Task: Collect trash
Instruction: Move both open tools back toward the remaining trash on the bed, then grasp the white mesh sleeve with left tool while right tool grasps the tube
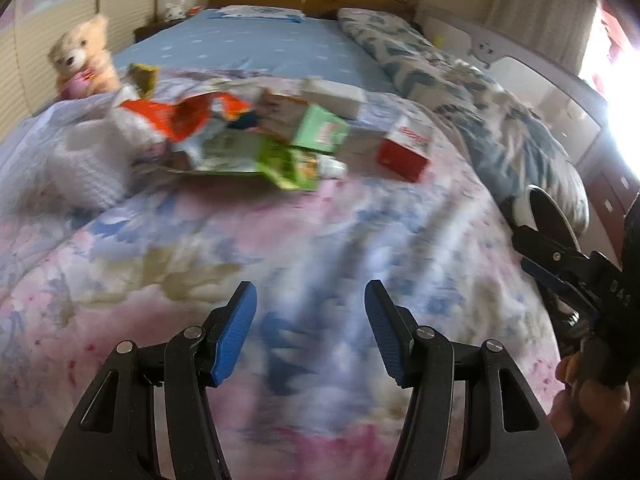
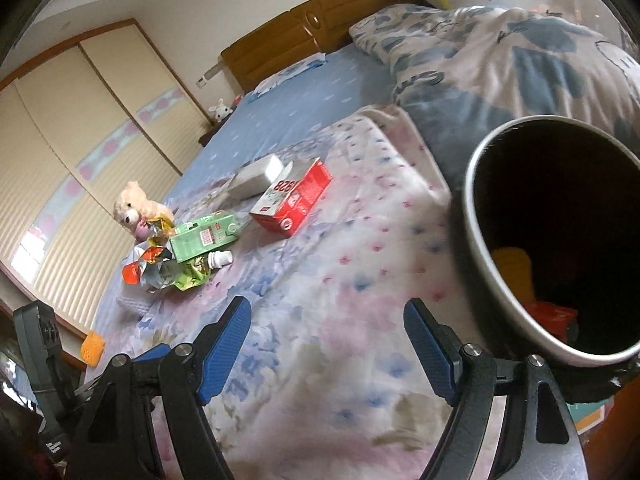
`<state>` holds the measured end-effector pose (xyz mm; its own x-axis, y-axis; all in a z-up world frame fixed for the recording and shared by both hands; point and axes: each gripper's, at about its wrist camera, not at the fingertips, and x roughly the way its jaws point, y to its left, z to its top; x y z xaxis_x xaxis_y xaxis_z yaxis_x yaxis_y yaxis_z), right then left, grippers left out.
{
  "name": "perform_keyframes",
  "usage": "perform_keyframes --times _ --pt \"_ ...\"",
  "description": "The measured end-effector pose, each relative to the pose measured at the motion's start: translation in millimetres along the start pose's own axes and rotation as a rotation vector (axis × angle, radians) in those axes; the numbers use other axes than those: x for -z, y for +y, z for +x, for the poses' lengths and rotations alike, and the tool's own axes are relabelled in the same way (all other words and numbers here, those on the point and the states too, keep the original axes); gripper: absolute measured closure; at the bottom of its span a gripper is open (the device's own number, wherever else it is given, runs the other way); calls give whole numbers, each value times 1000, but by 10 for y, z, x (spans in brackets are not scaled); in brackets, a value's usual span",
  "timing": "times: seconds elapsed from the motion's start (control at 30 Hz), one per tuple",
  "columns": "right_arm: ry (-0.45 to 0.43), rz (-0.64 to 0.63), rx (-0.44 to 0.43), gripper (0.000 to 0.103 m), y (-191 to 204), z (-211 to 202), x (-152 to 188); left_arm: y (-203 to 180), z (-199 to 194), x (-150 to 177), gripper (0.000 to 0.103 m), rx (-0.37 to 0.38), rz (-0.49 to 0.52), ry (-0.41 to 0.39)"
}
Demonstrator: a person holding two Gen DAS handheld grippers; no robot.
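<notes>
The trash is lying in a loose group on the pastel flowered quilt (image 2: 320, 280) of the bed. The landmark here is the red and white cardboard carton (image 2: 294, 200).

This carton is lying flat on its broad side, with red sides, a white printed top and one end flap standing open. In the right wrist view its long axis is running from the lower left up to the upper right, with the open flap end pointing toward the wooden headboard (image 2: 316, 20). Just behind the carton, toward the headboard, a white rectangular box (image 2: 256, 178) is lying flat. To the left of the carton a green drink carton (image 2: 202, 238) is lying on its side, its long axis going nearly across the view. Below it a small white plastic bottle (image 2: 220, 258) is lying with its cap pointing toward the red carton. Further left, crumpled red, silver and green foil wrappers (image 2: 160, 270) are piled together, and a beige teddy bear (image 2: 134, 204) is sitting behind them.

To the right of the carton, well apart, a black round bin with a grey rim (image 2: 476, 240) is tilting its mouth toward the camera; something yellow and something red are inside it.

The left gripper (image 1: 311, 300) is hovering released over the quilt, grasping nothing. The right gripper (image 2: 328, 316) is also spread wide and is holding nothing.
</notes>
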<state>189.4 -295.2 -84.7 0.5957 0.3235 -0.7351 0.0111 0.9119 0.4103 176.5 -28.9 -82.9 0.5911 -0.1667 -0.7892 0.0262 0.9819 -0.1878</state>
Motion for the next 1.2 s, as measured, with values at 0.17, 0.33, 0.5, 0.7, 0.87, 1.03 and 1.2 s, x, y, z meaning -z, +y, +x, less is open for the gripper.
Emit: perform_keyframes --times 0.17,0.33,0.5,0.7,0.87,1.03,1.2 --pt "22 -14 -38 23 188 181 16 307 -22 -29 46 -47 -52 -8" --pt "55 -37 -86 23 421 366 53 633 -54 -72 46 -91 -104 -23" --pt "72 -120 -137 23 774 525 119 987 -73 -154 46 -127 -148 -33" --pt "81 -293 -181 27 1177 663 225 1283 -57 -317 39 -144 -168 -46" --pt "76 -439 -153 39 1447 800 241 1389 36 -460 37 -162 -158 -44" --pt "87 -517 -111 60 1605 989 183 1462 82 -553 38 -177 -148 -63" --pt "74 -597 -77 77 1738 1094 160 1454 130 -601 70 -163 -121 -68"
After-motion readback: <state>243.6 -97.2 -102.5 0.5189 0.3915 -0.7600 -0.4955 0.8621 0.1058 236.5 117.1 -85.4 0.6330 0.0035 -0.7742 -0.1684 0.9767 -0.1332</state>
